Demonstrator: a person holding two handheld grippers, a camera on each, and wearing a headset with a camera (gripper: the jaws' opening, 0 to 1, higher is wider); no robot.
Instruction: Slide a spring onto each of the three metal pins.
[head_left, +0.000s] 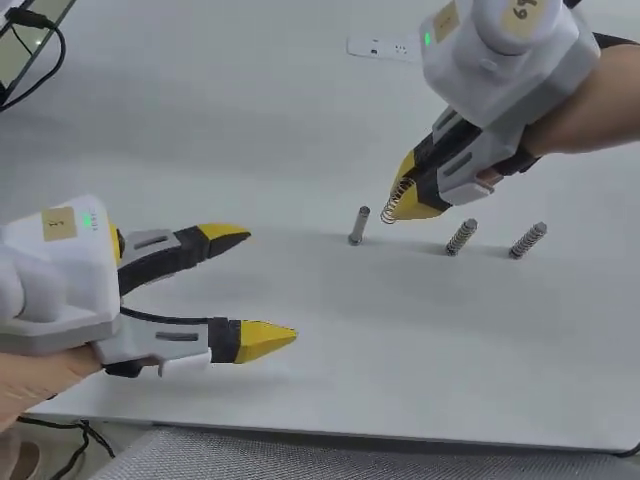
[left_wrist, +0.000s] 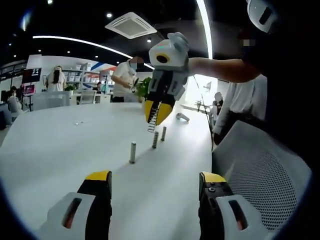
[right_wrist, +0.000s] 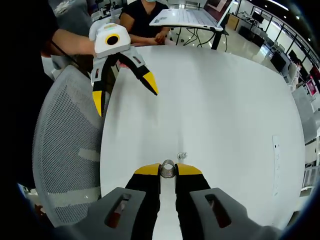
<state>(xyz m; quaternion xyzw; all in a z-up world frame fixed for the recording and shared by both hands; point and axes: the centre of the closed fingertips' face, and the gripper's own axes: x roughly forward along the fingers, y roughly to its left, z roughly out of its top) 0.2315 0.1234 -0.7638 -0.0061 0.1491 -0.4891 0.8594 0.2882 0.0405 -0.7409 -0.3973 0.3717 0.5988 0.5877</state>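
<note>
Works over a broad white table (head_left: 300, 120). Holds the left gripper (head_left: 270, 287) low by the near edge, jaws spread wide around nothing. Pinches a spring (head_left: 392, 207) in the closed yellow tips of the right gripper (head_left: 410, 200) — just beside the bare pin (head_left: 358, 226), seemingly a little above its top, though hard to judge. Shows the middle pin (head_left: 460, 237) and end pin (head_left: 527, 240) nearby, each wearing a spring.

The right tongs (head_left: 408, 198) pinch a spring (head_left: 392, 208) beside the bare pin (head_left: 359, 226) (two other pins (head_left: 460, 237) (head_left: 527, 240) wear theirs). The left tongs (head_left: 268, 287) gape wide.
</note>
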